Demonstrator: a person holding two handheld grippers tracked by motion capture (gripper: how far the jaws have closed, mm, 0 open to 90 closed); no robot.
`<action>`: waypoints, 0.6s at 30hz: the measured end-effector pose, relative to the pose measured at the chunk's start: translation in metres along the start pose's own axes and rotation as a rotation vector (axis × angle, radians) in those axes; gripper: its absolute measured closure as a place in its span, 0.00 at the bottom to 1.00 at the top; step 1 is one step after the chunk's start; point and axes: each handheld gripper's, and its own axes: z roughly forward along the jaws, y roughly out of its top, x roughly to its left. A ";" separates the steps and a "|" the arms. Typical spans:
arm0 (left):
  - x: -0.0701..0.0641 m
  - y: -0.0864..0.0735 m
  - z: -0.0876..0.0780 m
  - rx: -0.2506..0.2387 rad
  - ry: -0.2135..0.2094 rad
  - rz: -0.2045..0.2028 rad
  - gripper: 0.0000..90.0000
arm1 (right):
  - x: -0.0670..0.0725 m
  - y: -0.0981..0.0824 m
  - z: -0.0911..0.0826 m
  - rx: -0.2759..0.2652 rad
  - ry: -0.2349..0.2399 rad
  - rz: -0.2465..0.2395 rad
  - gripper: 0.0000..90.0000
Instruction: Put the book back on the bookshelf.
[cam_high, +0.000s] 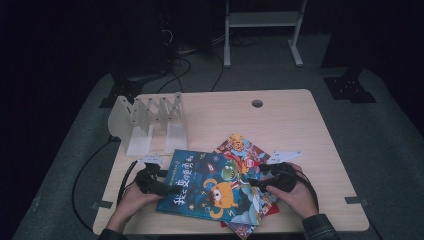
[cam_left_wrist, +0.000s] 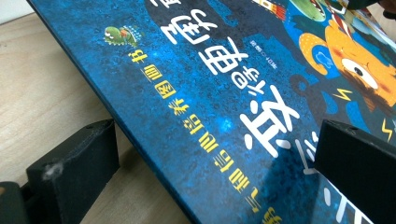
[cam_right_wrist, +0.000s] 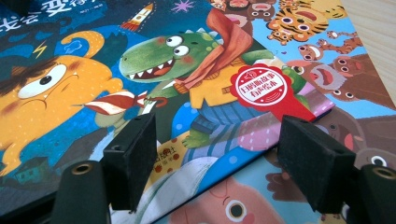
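1. Left gripper (cam_high: 159, 186): its fingers (cam_left_wrist: 74, 163) straddle the blue book's (cam_high: 210, 187) spine edge, one under, one over, not visibly pinching; close squarely before lifting.
2. Right gripper (cam_high: 257, 181): fingers (cam_right_wrist: 130, 154) apart above the cover's far edge, over the books beneath (cam_high: 245, 147); slip under only the top book.
3. Beyond the fingers, the white rack (cam_high: 150, 120) stands on the bench (cam_high: 290, 115).

A pale wooden counter (cam_high: 300, 130) is seen, with a round hole (cam_high: 257, 103) near its far edge. A white rack (cam_high: 150, 122) stands on it beyond the left fingers (cam_high: 167, 187). A stack of picture books (cam_high: 220, 192) is laid flat between the left and right fingers (cam_high: 257, 175).
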 end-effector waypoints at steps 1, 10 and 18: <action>0.000 0.000 0.000 0.000 0.000 0.000 0.00 | 0.000 0.000 0.000 0.000 0.000 0.000 0.31; -0.002 0.004 0.009 0.009 -0.035 -0.016 0.00 | 0.001 0.000 0.000 0.001 0.001 -0.007 0.30; -0.001 0.004 0.013 0.014 -0.059 -0.036 0.00 | 0.002 -0.002 -0.003 0.006 0.021 -0.017 0.31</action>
